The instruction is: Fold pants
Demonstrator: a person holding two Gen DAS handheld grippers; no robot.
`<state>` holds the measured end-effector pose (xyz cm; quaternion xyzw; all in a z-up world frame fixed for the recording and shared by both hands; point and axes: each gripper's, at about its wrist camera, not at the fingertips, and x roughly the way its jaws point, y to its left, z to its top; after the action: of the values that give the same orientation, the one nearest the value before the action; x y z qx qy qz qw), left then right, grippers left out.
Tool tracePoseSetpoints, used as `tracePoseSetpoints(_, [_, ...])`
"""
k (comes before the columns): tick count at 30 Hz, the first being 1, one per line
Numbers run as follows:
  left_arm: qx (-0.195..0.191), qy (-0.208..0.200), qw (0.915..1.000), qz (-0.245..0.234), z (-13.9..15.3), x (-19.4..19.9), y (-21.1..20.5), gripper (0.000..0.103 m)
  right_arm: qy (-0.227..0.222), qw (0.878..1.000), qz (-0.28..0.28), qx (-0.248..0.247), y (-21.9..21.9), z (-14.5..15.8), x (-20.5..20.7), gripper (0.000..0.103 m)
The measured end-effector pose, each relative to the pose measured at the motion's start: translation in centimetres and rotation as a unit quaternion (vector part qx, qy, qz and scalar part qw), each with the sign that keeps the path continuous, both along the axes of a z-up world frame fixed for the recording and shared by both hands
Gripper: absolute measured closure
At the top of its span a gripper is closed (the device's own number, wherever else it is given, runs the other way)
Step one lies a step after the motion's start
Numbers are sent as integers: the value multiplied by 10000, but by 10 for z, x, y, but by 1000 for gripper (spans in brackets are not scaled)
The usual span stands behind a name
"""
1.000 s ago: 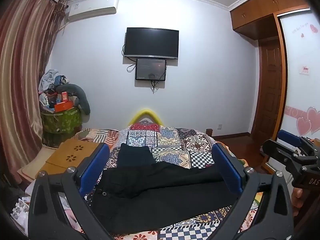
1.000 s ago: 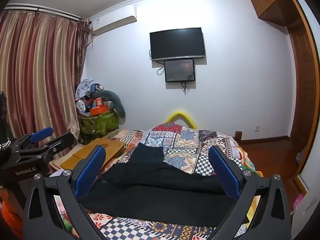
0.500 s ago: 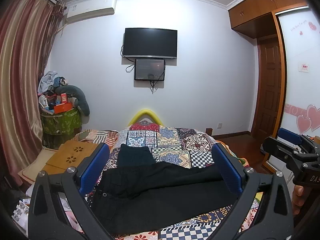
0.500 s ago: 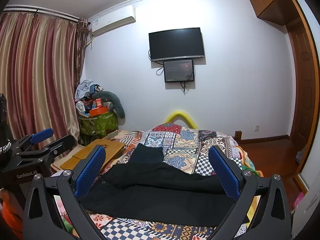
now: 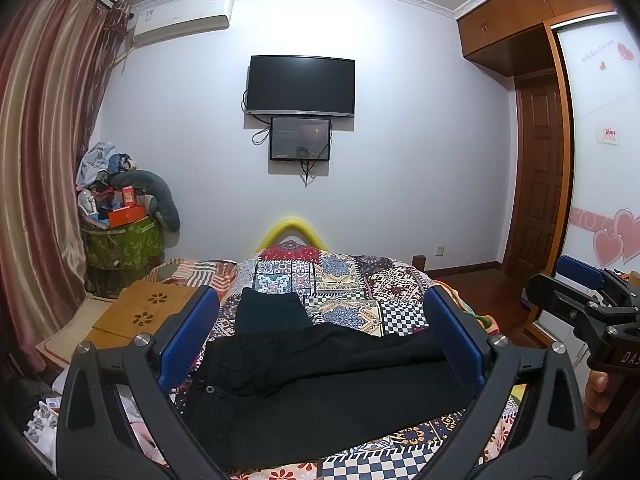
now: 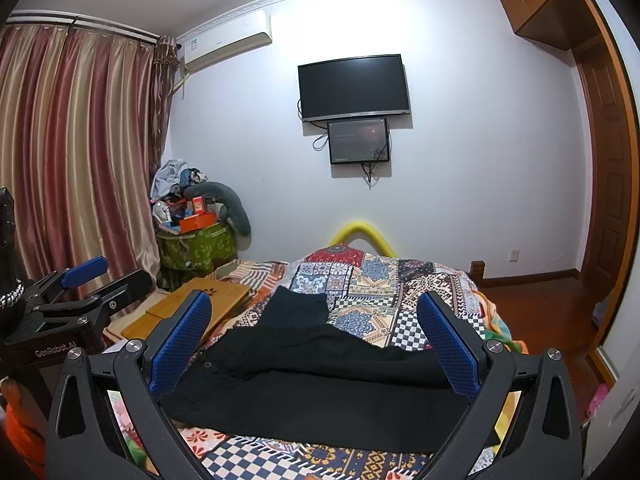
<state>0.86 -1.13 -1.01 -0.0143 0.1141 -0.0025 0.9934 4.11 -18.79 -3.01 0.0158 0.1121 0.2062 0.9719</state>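
Black pants lie spread crosswise on the patchwork bed cover, waistband with a button to the left, legs running right; they also show in the right wrist view. A smaller dark folded garment lies just beyond them. My left gripper is open and empty, held above the near edge of the pants. My right gripper is open and empty too, also above the pants. Each gripper shows at the side of the other's view: the right one, the left one.
A wooden lap tray sits at the bed's left side. A green bin piled with clutter stands by the curtain. A TV hangs on the far wall. A wardrobe and door are at right.
Both views have shifted only slightly; the grippers hover almost still, open, above the pants. The pants have not moved.
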Motion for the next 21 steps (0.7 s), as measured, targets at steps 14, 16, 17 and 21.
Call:
tracePoseSetpoints(14, [-6, -9, 10000, -10, 1, -2, 4, 0, 6, 10000, -6, 3, 1, 0, 0, 1])
tracePoseSetpoints(16, [-7, -8, 10000, -9, 2, -2, 3, 0, 8, 10000, -5, 7, 1, 0, -1, 1])
tracePoseSetpoints(17, [-9, -4, 10000, -14, 2, -2, 3, 0, 8, 10000, -5, 8, 0, 0, -1, 1])
tracePoseSetpoints(21, [0, -8, 10000, -23, 3, -2, 4, 0, 13, 10000, -11, 15, 2, 0, -1, 1])
